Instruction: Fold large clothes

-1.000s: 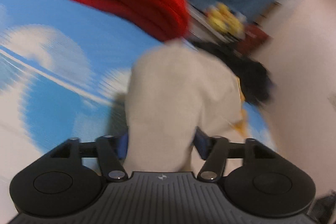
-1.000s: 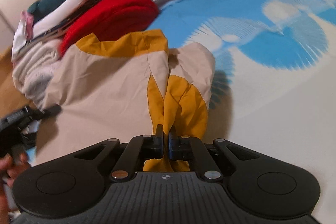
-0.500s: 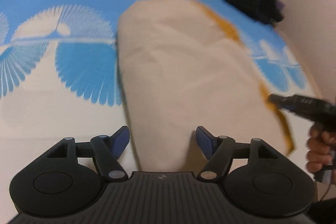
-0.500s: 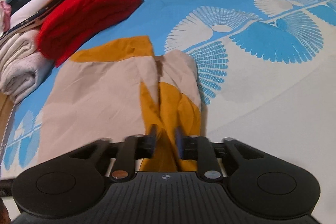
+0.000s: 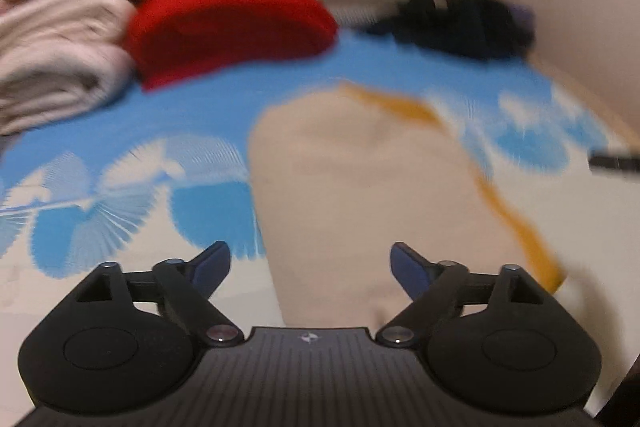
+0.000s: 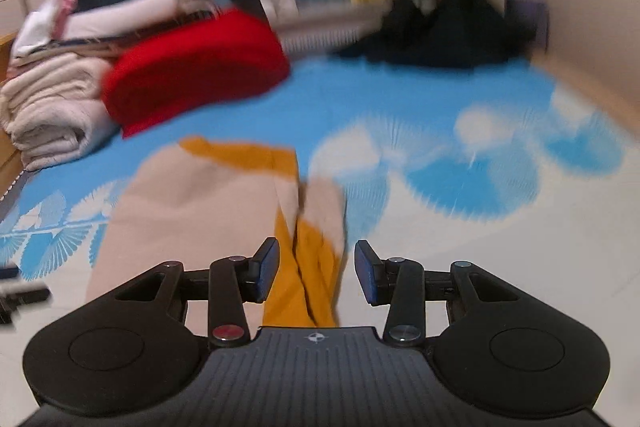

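Bed (image 6: 460, 99) is carrying the folded jacket (image 6: 192, 203); left gripper (image 5: 310, 269) and right gripper (image 6: 316, 269), both just opening and gripping nothing, should be lifting clear without snagging cloth.

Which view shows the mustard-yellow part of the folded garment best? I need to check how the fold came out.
The right wrist view: the garment lies flat with its mustard band across the far edge and a bunched mustard strip running toward the open right claw. The left wrist view shows mostly beige cloth, with only a thin, blurred mustard edge.
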`<state>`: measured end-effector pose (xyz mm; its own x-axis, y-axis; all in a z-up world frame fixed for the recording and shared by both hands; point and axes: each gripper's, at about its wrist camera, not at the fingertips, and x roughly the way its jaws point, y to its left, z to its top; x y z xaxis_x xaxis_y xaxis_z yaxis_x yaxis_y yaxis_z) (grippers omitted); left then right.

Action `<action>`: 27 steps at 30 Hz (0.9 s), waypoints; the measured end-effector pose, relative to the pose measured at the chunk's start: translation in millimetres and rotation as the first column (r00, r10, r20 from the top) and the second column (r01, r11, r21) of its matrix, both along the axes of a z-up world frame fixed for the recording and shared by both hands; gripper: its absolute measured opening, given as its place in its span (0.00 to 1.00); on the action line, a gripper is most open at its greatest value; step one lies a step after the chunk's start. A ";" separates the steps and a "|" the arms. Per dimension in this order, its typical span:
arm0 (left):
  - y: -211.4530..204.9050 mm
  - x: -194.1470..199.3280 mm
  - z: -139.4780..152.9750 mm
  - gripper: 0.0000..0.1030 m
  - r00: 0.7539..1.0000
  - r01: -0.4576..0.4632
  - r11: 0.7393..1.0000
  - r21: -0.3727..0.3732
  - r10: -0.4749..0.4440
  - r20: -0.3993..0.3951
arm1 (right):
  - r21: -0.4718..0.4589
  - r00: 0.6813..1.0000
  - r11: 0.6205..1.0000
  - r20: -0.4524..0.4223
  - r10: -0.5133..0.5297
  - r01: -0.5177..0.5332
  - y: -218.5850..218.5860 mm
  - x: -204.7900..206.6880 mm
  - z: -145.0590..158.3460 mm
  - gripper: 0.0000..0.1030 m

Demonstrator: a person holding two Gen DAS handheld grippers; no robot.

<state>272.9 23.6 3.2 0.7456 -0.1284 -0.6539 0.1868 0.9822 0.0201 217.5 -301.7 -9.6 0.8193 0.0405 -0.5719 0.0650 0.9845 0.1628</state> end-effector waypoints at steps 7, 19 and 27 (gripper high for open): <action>-12.0 -134.9 51.4 1.00 0.978 -0.062 0.998 -0.026 0.066 0.198 | -0.024 0.996 0.999 0.092 -0.022 0.025 9.3 -99.0 30.3 0.45; -35.4 -250.4 0.4 1.00 0.976 -0.169 0.985 -0.026 0.171 0.136 | -0.044 0.997 0.997 0.056 -0.061 0.064 23.7 -179.6 -5.1 0.48; -33.8 -242.0 -0.2 1.00 0.975 -0.175 0.984 -0.045 0.179 0.129 | -0.073 0.999 0.997 0.039 -0.011 0.014 38.8 -190.2 -14.8 0.48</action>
<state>30.9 -10.2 3.0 0.8381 -0.0067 -0.5455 0.0081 1.0000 0.0000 27.3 -262.8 -24.3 0.8409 -0.0102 -0.5411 0.0722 0.9930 0.0934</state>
